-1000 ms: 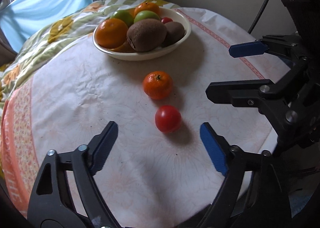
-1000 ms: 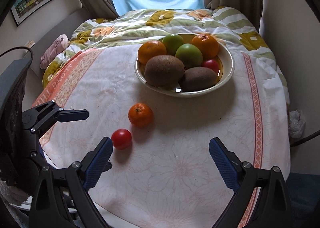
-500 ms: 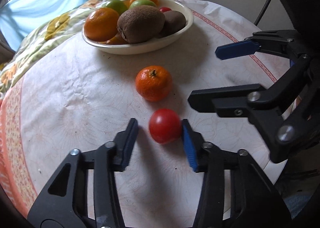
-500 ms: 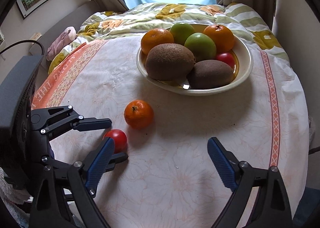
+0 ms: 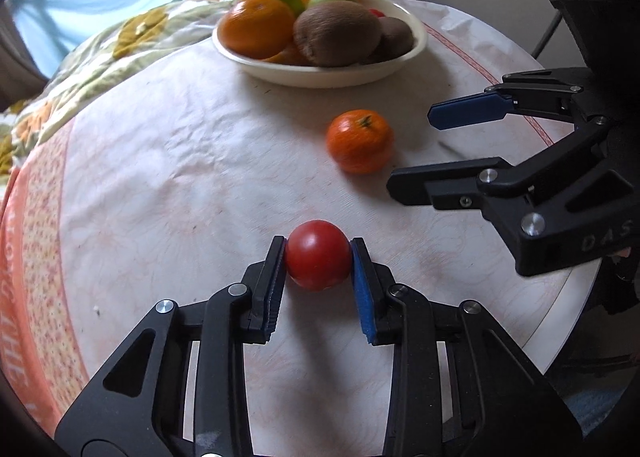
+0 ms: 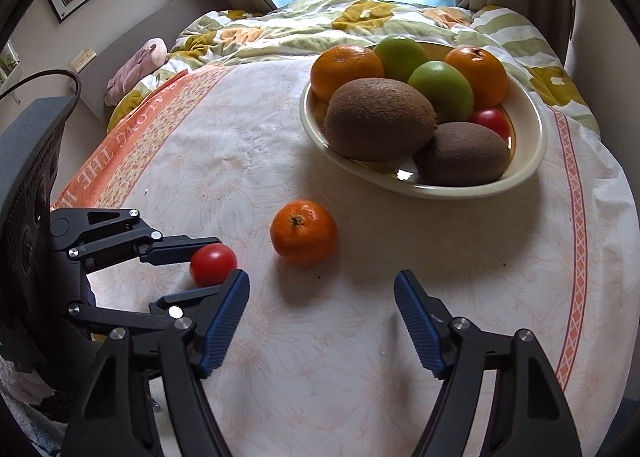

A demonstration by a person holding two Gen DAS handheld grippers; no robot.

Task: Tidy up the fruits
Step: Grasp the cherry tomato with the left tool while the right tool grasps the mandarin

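Observation:
A small red tomato (image 5: 318,255) rests on the white tablecloth, and my left gripper (image 5: 319,257) is shut on it, both pads pressing its sides. The same tomato (image 6: 213,265) and left gripper (image 6: 200,269) appear at the left of the right wrist view. A mandarin (image 6: 303,233) lies loose on the cloth, just ahead of my right gripper (image 6: 322,293). That gripper's jaws are closing and hold nothing between them. In the left wrist view the mandarin (image 5: 359,141) sits beside the right gripper (image 5: 412,149). A cream bowl (image 6: 532,161) at the back holds oranges, green fruits, kiwis and a red tomato.
The round table (image 6: 460,269) has an orange-patterned border and drops off close behind both grippers. A floral duvet (image 6: 312,25) lies beyond the table's far edge, under a window with curtains. A black cable (image 5: 546,35) hangs by the wall on the right.
My left gripper moved in and down around the tomato and shut on it. My right gripper came forward and lower toward the mandarin, its jaws narrowing.

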